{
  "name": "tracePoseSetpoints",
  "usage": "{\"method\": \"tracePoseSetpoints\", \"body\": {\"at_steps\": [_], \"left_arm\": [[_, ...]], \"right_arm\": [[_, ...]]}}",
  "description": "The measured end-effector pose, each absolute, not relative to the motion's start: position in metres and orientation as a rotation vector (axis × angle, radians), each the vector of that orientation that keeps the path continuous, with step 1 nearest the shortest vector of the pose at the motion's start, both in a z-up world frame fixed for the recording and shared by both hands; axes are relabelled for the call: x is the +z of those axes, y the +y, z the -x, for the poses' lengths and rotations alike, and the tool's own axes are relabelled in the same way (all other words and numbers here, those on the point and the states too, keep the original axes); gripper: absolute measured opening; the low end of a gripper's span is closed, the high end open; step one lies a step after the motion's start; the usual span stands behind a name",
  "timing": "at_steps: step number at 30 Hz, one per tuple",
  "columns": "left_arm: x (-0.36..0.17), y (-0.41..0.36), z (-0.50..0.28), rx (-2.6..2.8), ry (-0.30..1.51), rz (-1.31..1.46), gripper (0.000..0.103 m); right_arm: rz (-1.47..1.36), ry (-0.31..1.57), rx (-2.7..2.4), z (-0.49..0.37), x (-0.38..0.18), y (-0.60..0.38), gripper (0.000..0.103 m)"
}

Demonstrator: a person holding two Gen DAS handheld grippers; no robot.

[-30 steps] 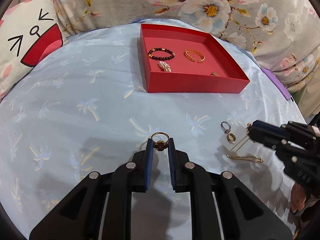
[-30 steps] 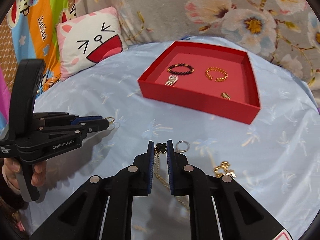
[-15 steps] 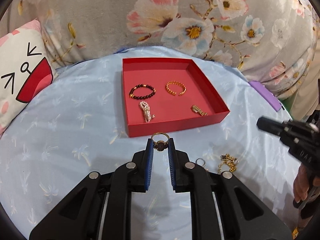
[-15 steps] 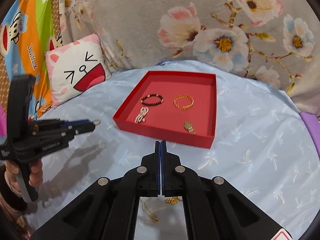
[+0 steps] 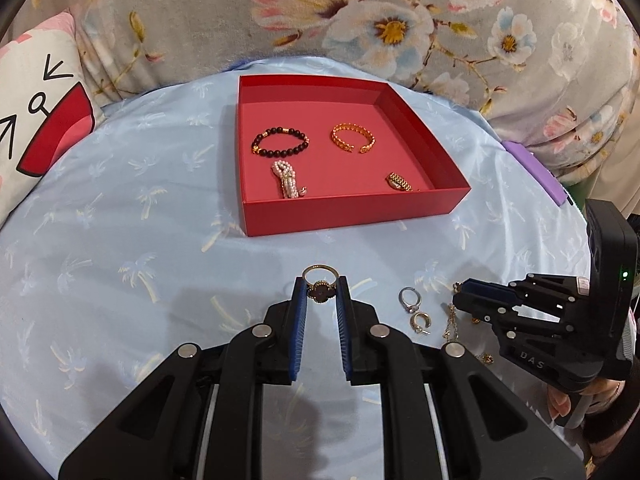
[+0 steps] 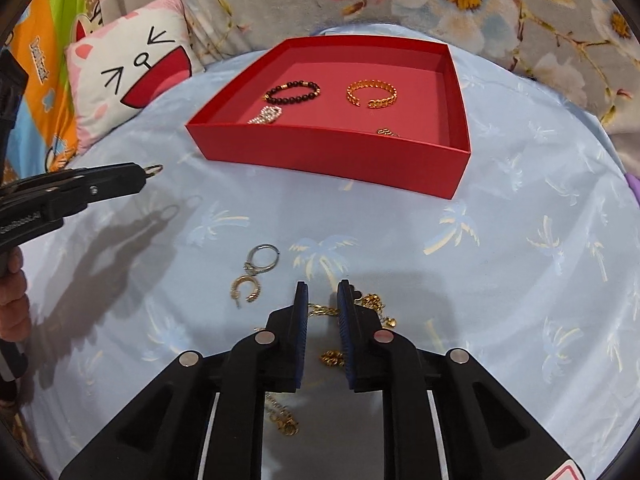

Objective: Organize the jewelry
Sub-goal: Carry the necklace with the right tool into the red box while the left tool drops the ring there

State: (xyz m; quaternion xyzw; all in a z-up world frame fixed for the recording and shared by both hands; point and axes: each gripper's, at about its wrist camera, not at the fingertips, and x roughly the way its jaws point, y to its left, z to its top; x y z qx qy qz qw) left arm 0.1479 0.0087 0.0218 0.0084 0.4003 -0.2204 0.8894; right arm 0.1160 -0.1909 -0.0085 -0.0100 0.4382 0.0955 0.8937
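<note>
Your left gripper [image 5: 320,294] is clenched on a gold ring [image 5: 319,286] with a dark flower-shaped face, the ring pinched between the blue pads [image 5: 301,304] at their tips. You hold it above the blue palm-print cloth [image 5: 120,240], short of the near wall of the red tray [image 5: 352,212]. Seen from the right wrist, the ring [image 6: 154,169] juts from the tip of that gripper [image 6: 144,174], well left of the tray's near corner [image 6: 320,152].

Your right gripper [image 6: 323,300] is released, its jaws apart with nothing between them. It stands over a tangle of gold chain [image 6: 370,304] lying on the cloth; whether the fingers touch the chain cannot be told.

Just left of that chain lie a silver ring [image 6: 262,258] and a gold hoop earring [image 6: 246,288], close together on the cloth. The left wrist view shows the same pair, silver ring [image 5: 411,299] and hoop [image 5: 421,321], between your two grippers, with the right gripper [image 5: 464,300] low beside them.

Inside the tray lie a dark beaded bracelet [image 5: 280,142], a gold chain-link cuff [image 5: 353,138], a bunched pearl piece [image 5: 287,180] and a small gold item [image 5: 398,181] near the front right corner. None of these touch one another.

A cartoon-face cushion [image 6: 132,64] rests beyond the cloth's left edge, against floral fabric [image 5: 360,20].
</note>
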Motion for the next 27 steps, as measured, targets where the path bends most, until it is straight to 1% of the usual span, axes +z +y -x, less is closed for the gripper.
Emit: {"method": "tracePoseSetpoints", "body": {"at_steps": [2,4,9,12,17,23,24,25,26,27], "left_arm": [[0.019,0.009,-0.148,-0.459,0.835,-0.021,0.014],[0.016,0.009,-0.149,-0.464,0.843,-0.024,0.014],[0.006,0.005,-0.151,-0.469,0.867,-0.034,0.014],[0.002,0.004,-0.152,-0.469,0.877,-0.039,0.014],[-0.002,0.003,-0.153,-0.466,0.886,-0.041,0.014],[-0.004,0.003,-0.155,-0.463,0.894,-0.039,0.014],[-0.004,0.003,-0.155,-0.464,0.894,-0.039,0.014],[-0.004,0.003,-0.155,-0.465,0.894,-0.039,0.014],[-0.005,0.003,-0.155,-0.465,0.895,-0.039,0.014],[-0.005,0.003,-0.155,-0.465,0.895,-0.040,0.014]], "right_arm": [[0.033,0.895,0.188,-0.116,-0.009,-0.191,0.019],[0.034,0.880,0.181,-0.115,-0.007,-0.194,0.026],[0.035,0.902,0.170,-0.121,-0.013,-0.200,0.028],[0.054,0.907,0.168,-0.122,-0.014,-0.199,0.022],[0.070,0.880,0.174,-0.124,-0.009,-0.197,0.022],[0.057,0.906,0.189,-0.125,-0.015,-0.198,0.022],[0.057,0.907,0.190,-0.125,-0.015,-0.197,0.020],[0.056,0.908,0.194,-0.124,-0.015,-0.197,0.015],[0.052,0.907,0.199,-0.123,-0.015,-0.197,0.013],[0.053,0.906,0.199,-0.122,-0.015,-0.196,0.013]]}}
